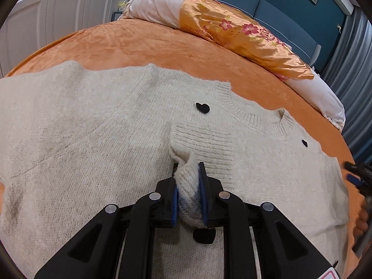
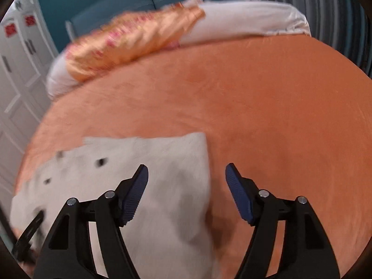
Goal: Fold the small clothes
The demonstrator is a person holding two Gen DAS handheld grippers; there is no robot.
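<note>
A cream knit sweater (image 1: 93,127) with small black heart patches lies spread on the orange bedspread (image 1: 139,44). One sleeve is folded across its chest, the ribbed cuff (image 1: 200,139) near the neckline. My left gripper (image 1: 188,169) is shut on a bunched fold of that sleeve (image 1: 187,193), low over the sweater's front. In the blurred right wrist view my right gripper (image 2: 186,171) stands open with nothing between its fingers, over the right edge of the sweater (image 2: 162,162) and the bedspread (image 2: 279,116).
A long bolster (image 1: 232,25) in orange floral satin and white runs along the head of the bed, before a teal headboard (image 1: 290,7). White wardrobe doors (image 1: 58,9) stand at the left, grey curtains (image 1: 353,58) at the right. Bare bedspread lies to the sweater's right.
</note>
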